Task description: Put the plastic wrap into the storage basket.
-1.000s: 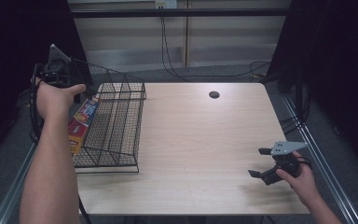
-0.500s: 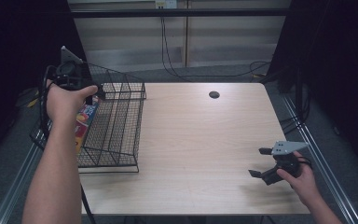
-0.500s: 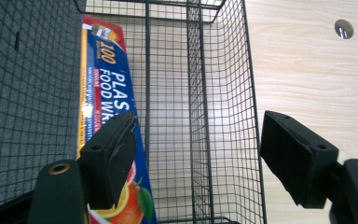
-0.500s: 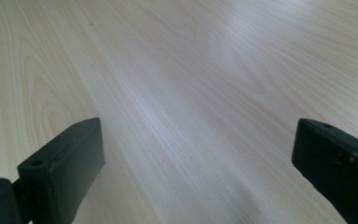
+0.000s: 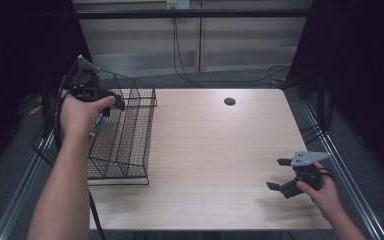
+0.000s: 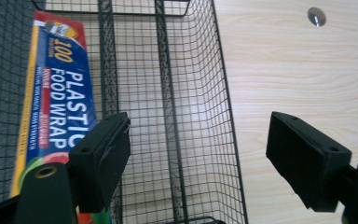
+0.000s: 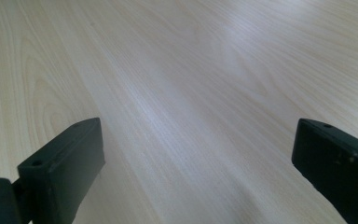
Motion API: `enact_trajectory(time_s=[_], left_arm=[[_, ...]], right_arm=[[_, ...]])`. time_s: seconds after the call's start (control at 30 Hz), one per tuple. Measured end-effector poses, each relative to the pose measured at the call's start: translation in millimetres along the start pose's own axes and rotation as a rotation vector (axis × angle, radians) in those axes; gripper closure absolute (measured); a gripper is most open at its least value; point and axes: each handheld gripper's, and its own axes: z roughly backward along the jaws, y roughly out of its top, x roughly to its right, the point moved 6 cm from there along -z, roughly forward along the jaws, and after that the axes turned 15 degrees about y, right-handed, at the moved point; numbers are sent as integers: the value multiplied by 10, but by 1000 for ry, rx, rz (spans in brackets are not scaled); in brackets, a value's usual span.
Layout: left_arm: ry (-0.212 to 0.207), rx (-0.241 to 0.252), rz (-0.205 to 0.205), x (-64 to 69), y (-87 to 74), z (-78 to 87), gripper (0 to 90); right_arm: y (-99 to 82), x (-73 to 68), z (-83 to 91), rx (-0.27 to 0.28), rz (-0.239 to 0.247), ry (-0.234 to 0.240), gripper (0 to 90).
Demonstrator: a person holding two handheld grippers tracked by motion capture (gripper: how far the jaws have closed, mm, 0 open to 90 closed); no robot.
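Inside wire basket [image 6: 200, 116], leftmost slot: box of plastic wrap [image 6: 56, 107], lying along outer wall. Above it my left gripper [image 6: 198, 154], jaws just been opening, nothing between. Far across table [image 5: 220, 150], my right gripper [image 5: 279, 174] low over wood, jaws apart, empty.

The basket [image 6: 186, 116] is thin black wire mesh, the wrap box [image 6: 51, 107] glossy printed cardboard, the table [image 5: 220, 150] pale wood grain with a smooth, softly sheened finish, and the left gripper [image 6: 198, 158] has matt black plastic pads.
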Motion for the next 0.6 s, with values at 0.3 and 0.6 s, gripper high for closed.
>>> enact_trajectory(time_s=[0.3, 0.6], left_arm=[[-47, 15, -36, 161, -64, -42, 201], [-92, 52, -78, 310, -112, -41, 159]], right_arm=[[-1, -1, -1, 0, 2, -9, 22], [-6, -1, -12, -5, -1, -6, 22]])
